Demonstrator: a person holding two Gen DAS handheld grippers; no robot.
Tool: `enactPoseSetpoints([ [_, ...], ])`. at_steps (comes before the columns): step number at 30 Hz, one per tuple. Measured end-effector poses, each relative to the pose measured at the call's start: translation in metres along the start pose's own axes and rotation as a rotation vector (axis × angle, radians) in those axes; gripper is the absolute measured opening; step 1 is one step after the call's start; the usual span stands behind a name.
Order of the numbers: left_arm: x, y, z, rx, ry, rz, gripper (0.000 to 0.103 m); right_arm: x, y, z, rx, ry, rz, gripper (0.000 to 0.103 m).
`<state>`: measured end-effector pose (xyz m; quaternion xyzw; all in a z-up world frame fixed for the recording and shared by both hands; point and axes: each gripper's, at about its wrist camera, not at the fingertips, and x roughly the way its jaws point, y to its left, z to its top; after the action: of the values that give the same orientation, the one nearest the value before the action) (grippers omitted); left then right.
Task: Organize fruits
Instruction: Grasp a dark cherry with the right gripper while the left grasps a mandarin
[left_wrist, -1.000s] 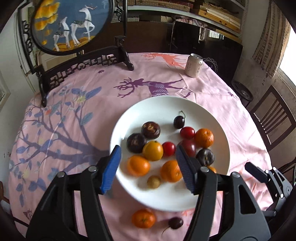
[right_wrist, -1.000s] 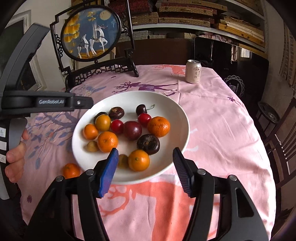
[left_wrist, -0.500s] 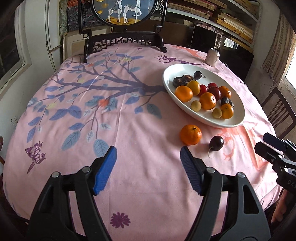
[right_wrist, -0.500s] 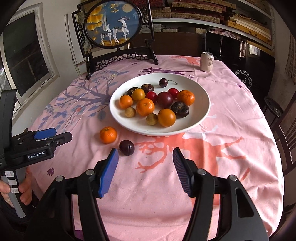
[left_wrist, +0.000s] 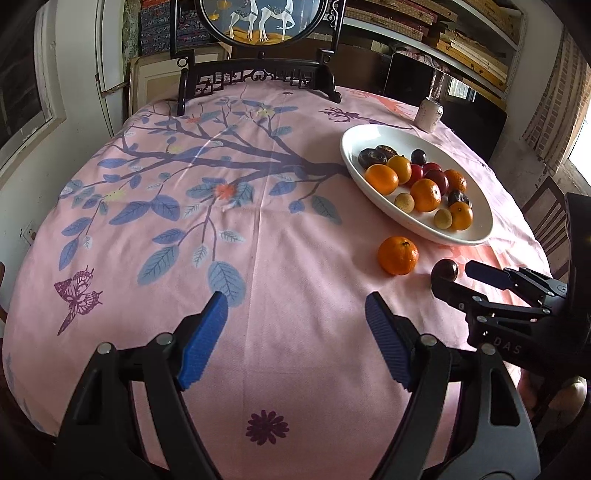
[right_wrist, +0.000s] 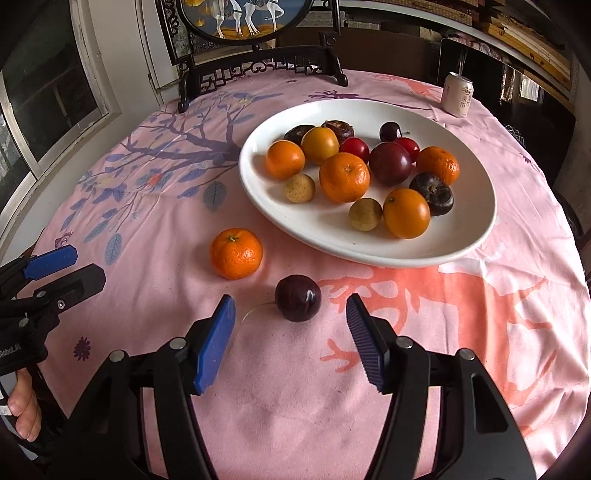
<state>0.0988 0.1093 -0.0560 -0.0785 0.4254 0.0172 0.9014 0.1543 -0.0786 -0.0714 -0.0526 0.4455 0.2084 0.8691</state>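
Observation:
A white plate (right_wrist: 369, 258) (left_wrist: 424, 229) holds several mandarins, dark plums, cherries and small tan fruits. On the pink cloth in front of it lie a mandarin (right_wrist: 236, 253) (left_wrist: 398, 255) and a dark cherry (right_wrist: 297, 302) (left_wrist: 445, 268) with a pale stem. My right gripper (right_wrist: 290, 301) is open, and the cherry sits just beyond its fingertips, in line with the gap and untouched. Left of the loose fruit, my left gripper (left_wrist: 295, 299) (right_wrist: 86, 266) hangs over bare cloth. Its jaws are opening with nothing between them.
A drink can (right_wrist: 458, 94) stands behind the plate at the far right. A dark carved stand with a round deer picture (left_wrist: 258, 74) occupies the table's far edge. A wooden chair (left_wrist: 546, 214) stands off the right side. A hand (right_wrist: 22, 410) grips the left tool.
Both grippers have pulled back from over the plate toward the table's near edge. The left one swung left and widened its jaws. The right one sank toward the cherry on the cloth.

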Motion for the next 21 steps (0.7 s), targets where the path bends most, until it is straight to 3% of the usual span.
enactPoseSetpoints([
  [2, 0.001, 0.0, 0.0, 0.0, 0.006, -0.004, 0.079, 0.006, -0.001, 0.002, 0.002, 0.005, 0.01, 0.062],
  [4, 0.002, -0.002, -0.001, 0.002, 0.007, -0.004, 0.079, 0.014, -0.001, 0.003, 0.006, 0.024, 0.022, 0.04],
  [6, 0.002, -0.004, 0.0, 0.007, 0.008, -0.005, 0.079, 0.021, -0.002, 0.003, 0.015, 0.048, 0.042, 0.032],
  [14, 0.006, -0.018, 0.002, 0.03, 0.026, 0.002, 0.079, -0.014, -0.006, -0.006, -0.01, -0.035, 0.028, 0.031],
  [21, 0.028, -0.059, 0.009, 0.1, 0.078, -0.009, 0.08, -0.047, -0.042, -0.032, 0.057, -0.089, 0.007, 0.031],
])
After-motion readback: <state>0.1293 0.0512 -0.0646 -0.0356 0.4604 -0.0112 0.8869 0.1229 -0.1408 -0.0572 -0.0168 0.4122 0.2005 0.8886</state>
